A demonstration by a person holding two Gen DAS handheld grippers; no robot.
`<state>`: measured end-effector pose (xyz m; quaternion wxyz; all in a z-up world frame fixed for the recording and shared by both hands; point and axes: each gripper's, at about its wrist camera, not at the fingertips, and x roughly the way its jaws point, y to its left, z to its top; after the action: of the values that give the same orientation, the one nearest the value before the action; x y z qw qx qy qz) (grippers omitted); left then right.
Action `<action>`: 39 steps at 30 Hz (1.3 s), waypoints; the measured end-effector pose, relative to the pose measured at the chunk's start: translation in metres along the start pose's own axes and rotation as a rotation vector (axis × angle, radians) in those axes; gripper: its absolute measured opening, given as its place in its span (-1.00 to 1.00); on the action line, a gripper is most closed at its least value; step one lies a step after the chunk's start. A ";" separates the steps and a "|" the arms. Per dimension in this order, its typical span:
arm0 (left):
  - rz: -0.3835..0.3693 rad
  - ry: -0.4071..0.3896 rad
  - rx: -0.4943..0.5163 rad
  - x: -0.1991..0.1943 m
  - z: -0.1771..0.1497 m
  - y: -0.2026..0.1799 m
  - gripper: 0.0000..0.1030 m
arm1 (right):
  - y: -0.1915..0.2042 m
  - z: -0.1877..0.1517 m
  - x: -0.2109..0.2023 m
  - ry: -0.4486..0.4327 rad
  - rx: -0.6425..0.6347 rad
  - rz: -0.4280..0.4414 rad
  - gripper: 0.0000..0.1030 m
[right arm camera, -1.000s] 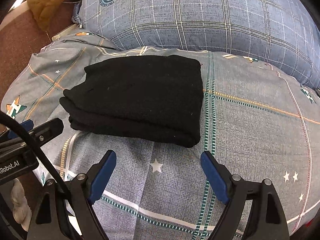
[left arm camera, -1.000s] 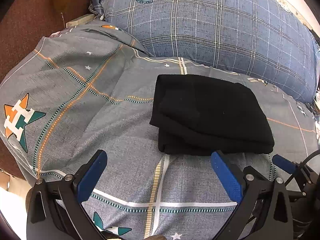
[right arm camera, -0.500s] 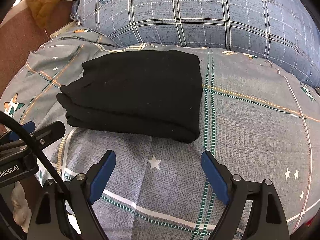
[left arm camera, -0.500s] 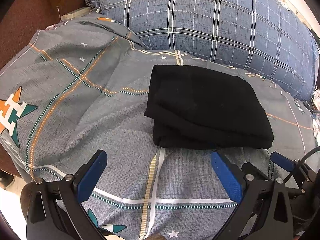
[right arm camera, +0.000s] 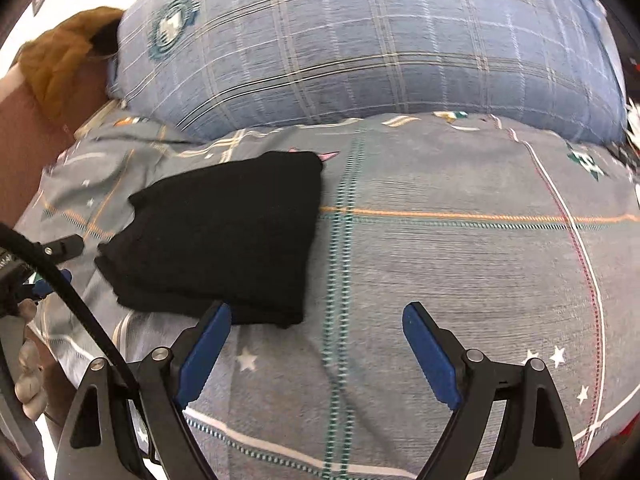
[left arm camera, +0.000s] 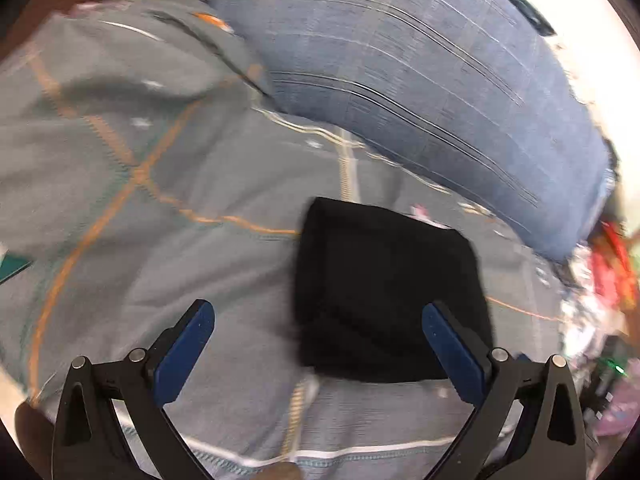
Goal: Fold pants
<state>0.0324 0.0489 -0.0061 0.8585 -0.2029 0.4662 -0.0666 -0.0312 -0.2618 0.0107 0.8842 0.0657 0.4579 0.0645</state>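
Note:
The black pants (left arm camera: 388, 296) lie folded into a compact stack on the grey patterned bedsheet (left arm camera: 160, 240). They also show in the right wrist view (right arm camera: 224, 236), left of centre. My left gripper (left arm camera: 318, 320) is open and empty, above the stack's near edge, with its right finger over the cloth. My right gripper (right arm camera: 318, 320) is open and empty, to the right of the stack's near corner, with its left fingertip (right arm camera: 212, 328) next to that corner. The left gripper also shows at the left edge of the right wrist view (right arm camera: 52, 260).
A large blue plaid pillow (right arm camera: 360, 48) lies along the far side of the bed, behind the pants. A brown garment (right arm camera: 60, 60) sits at the far left on a brown headboard. Colourful clutter (left arm camera: 608, 280) lies beyond the bed's right edge.
Both grippers have swung and shifted; the views are blurred by motion. The pants now sit lower and further right in the left view, and further left in the right view. The stack keeps its shape.

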 end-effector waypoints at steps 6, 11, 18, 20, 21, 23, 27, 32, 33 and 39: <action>0.023 0.041 -0.003 0.025 0.016 -0.008 0.86 | -0.013 0.026 0.009 0.022 0.103 0.139 0.77; -0.103 0.154 -0.185 0.064 0.019 0.018 0.62 | -0.010 0.057 0.041 0.058 0.127 0.269 0.77; -0.149 0.185 -0.153 0.083 0.014 0.009 0.51 | -0.003 0.068 0.093 0.161 0.180 0.383 0.72; -0.181 0.175 -0.162 0.084 0.014 0.012 0.56 | 0.000 0.070 0.096 0.153 0.174 0.387 0.72; -0.201 0.166 -0.169 0.084 0.013 0.014 0.58 | 0.002 0.071 0.096 0.157 0.168 0.385 0.72; -0.222 0.153 -0.161 0.083 0.010 0.013 0.62 | 0.007 0.073 0.099 0.159 0.150 0.382 0.71; -0.184 0.156 -0.063 0.078 0.009 -0.004 0.37 | 0.012 0.074 0.097 0.157 0.111 0.365 0.50; -0.226 0.137 -0.103 0.062 0.009 0.000 0.03 | 0.011 0.080 0.073 0.109 0.107 0.391 -0.35; -0.241 0.133 -0.110 0.059 0.010 0.000 0.03 | 0.012 0.082 0.066 0.097 0.105 0.398 -0.36; -0.244 0.074 -0.065 0.036 0.020 -0.023 0.03 | 0.018 0.098 0.027 0.011 0.086 0.434 -0.40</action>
<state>0.0702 0.0228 -0.0148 0.8192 -0.2832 0.4714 -0.1629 0.0634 -0.2450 0.0484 0.8435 0.1999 0.4401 0.2342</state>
